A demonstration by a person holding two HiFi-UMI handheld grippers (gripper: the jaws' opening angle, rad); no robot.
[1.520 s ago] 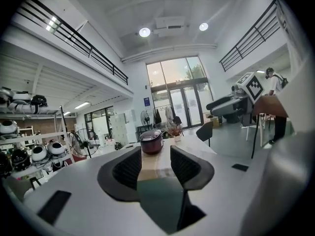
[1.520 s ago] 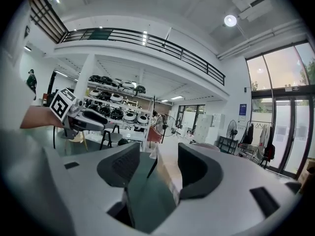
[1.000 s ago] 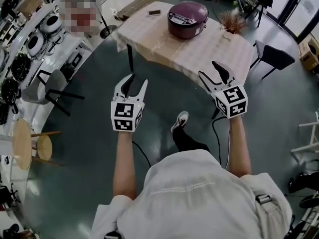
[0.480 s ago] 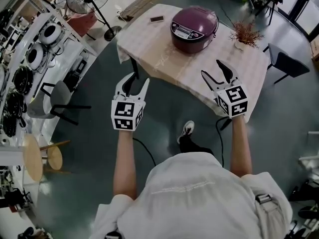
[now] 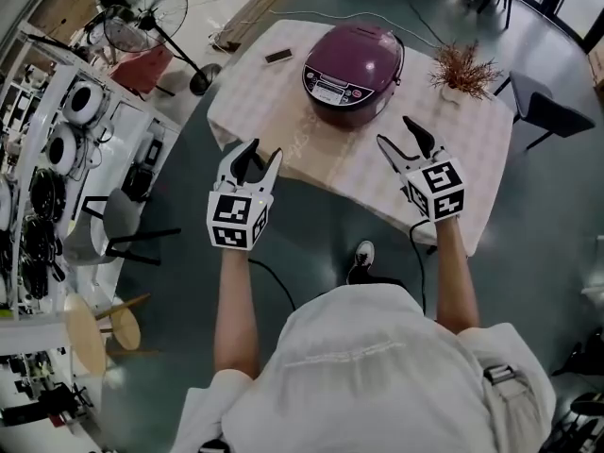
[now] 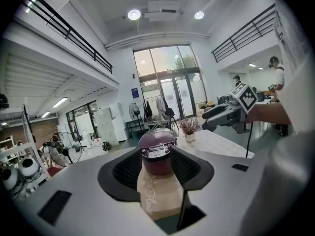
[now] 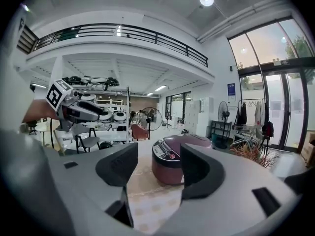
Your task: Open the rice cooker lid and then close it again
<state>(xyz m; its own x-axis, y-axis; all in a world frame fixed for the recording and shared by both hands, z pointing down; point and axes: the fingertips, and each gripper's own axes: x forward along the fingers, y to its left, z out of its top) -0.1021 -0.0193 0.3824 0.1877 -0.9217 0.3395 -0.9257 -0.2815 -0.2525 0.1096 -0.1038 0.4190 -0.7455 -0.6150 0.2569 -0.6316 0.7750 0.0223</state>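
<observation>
A purple rice cooker (image 5: 351, 72) with its lid down stands on a table with a pale checked cloth (image 5: 453, 130). My left gripper (image 5: 261, 154) hangs over the floor, short of the table's near edge, jaws apart and empty. My right gripper (image 5: 396, 132) is over the table's near part, to the right of the cooker and short of it; its jaws are closing with nothing between them. In the left gripper view the cooker (image 6: 156, 151) shows far ahead between the jaws. The right gripper view has the cooker (image 7: 174, 163) ahead, closer, and the left gripper (image 7: 74, 107) at the left.
A dried plant in a small vase (image 5: 461, 67) and a small dark flat thing (image 5: 277, 56) are on the table. A dark chair (image 5: 543, 111) is at the right. A fan (image 5: 132, 22), shelves of appliances (image 5: 75, 102), a grey chair (image 5: 118, 220) and a wooden stool (image 5: 90, 333) line the left.
The person has walked toward the table, so the cooker and table are nearer. Both grippers have come forward; the right one now reaches over the tabletop.
</observation>
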